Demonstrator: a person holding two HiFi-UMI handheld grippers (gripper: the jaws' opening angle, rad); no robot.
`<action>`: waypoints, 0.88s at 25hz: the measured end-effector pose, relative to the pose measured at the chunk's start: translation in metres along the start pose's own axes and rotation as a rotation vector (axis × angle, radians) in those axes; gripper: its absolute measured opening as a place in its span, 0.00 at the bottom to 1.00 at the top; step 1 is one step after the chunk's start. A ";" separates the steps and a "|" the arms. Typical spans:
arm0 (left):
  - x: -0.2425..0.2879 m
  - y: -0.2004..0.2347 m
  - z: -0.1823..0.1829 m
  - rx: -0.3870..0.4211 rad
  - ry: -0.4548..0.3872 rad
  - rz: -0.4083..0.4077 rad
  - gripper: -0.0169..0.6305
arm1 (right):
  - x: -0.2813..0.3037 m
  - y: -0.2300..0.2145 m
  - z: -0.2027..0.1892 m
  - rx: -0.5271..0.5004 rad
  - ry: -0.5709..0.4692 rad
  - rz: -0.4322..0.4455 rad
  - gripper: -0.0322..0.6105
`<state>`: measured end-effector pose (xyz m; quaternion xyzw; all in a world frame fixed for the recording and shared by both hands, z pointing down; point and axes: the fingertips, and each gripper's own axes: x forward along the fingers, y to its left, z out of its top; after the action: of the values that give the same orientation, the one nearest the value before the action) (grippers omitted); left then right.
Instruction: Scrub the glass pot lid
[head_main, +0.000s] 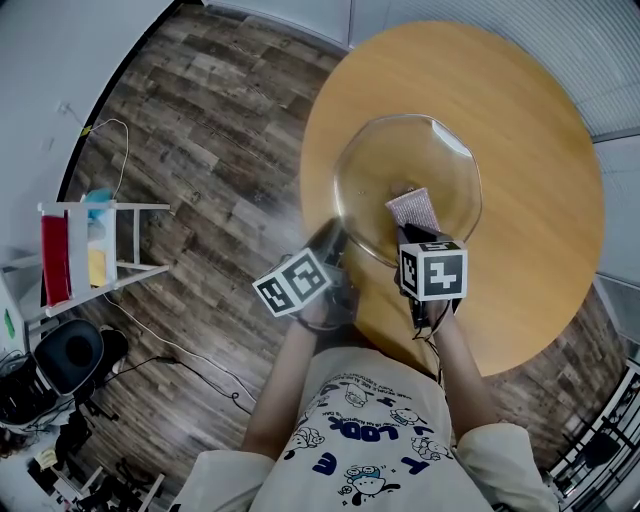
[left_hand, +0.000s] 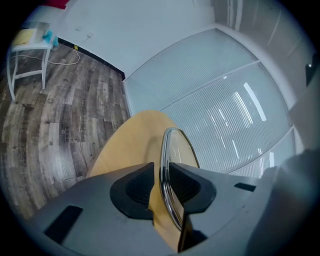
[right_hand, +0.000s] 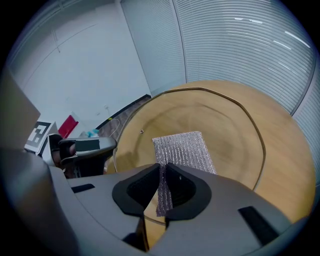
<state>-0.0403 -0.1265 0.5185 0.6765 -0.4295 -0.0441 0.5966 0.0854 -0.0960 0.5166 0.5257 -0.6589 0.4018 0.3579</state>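
Note:
The glass pot lid with a metal rim is held up over the round wooden table. My left gripper is shut on the lid's near left rim; the steel edge runs between its pads. My right gripper is shut on a silvery grey scrubbing cloth, which lies flat against the glass. In the right gripper view the lid fills the middle, and the left gripper shows at its left edge.
A white rack with red, blue and yellow items stands on the wood floor at the left. Cables trail across the floor near black gear at the lower left. Blinds cover the walls behind the table.

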 end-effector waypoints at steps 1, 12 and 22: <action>0.000 0.001 -0.001 -0.012 0.003 -0.008 0.15 | 0.000 0.003 -0.001 -0.003 0.001 0.005 0.14; 0.000 0.001 -0.007 -0.042 0.012 -0.022 0.14 | 0.003 0.030 -0.007 -0.045 0.012 0.040 0.14; 0.003 -0.003 -0.004 -0.067 -0.003 -0.032 0.14 | 0.007 0.043 0.002 -0.056 0.003 0.067 0.14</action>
<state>-0.0348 -0.1252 0.5187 0.6630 -0.4176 -0.0690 0.6175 0.0421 -0.0954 0.5152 0.4925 -0.6867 0.3954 0.3599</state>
